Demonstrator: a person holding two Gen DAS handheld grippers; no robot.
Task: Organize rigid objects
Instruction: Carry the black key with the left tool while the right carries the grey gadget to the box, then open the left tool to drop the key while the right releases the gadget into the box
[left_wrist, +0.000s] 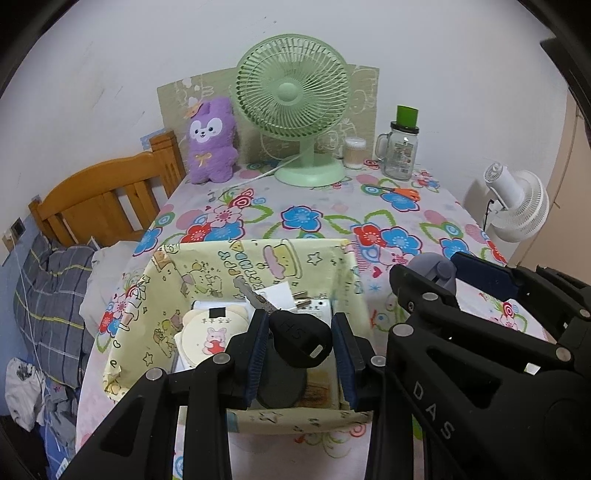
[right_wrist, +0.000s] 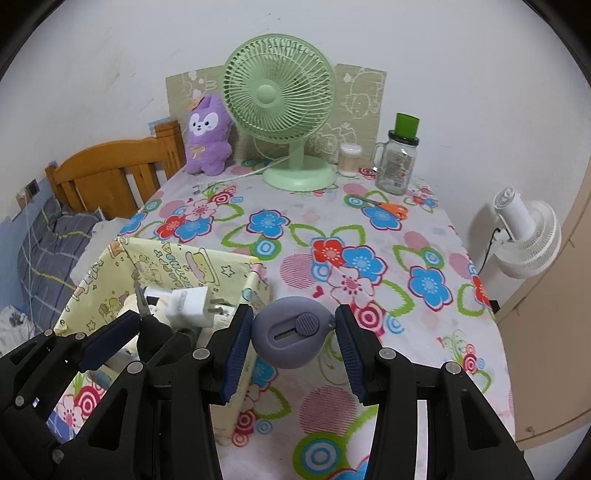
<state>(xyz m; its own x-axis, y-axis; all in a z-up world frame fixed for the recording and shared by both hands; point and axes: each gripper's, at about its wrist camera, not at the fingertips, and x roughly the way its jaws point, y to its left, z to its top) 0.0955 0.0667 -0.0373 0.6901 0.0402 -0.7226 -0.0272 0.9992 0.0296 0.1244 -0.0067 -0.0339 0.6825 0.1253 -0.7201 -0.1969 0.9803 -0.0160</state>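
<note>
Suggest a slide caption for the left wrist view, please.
Left gripper holds a black-headed key over the yellow box.

A plain white wall (left_wrist: 110, 55) rose behind the table (right_wrist: 424, 258), which wore a cloth printed with red, blue and pink flowers. At the table's far edge a beige patterned board (right_wrist: 365, 96) leaned against the wall. Off the table's left edge stood a wooden headboard (left_wrist: 107, 199), with grey checked bedding (left_wrist: 48, 295) heaped below it and loose clothes (left_wrist: 22, 391) nearer the front. A wall switch (left_wrist: 16, 229) sat beside the headboard. Past the table's right edge a white fan (right_wrist: 528, 236) stood on a pole, its black cord hanging down, next to a beige cabinet side (right_wrist: 546, 369). The light was even and soft.
</note>
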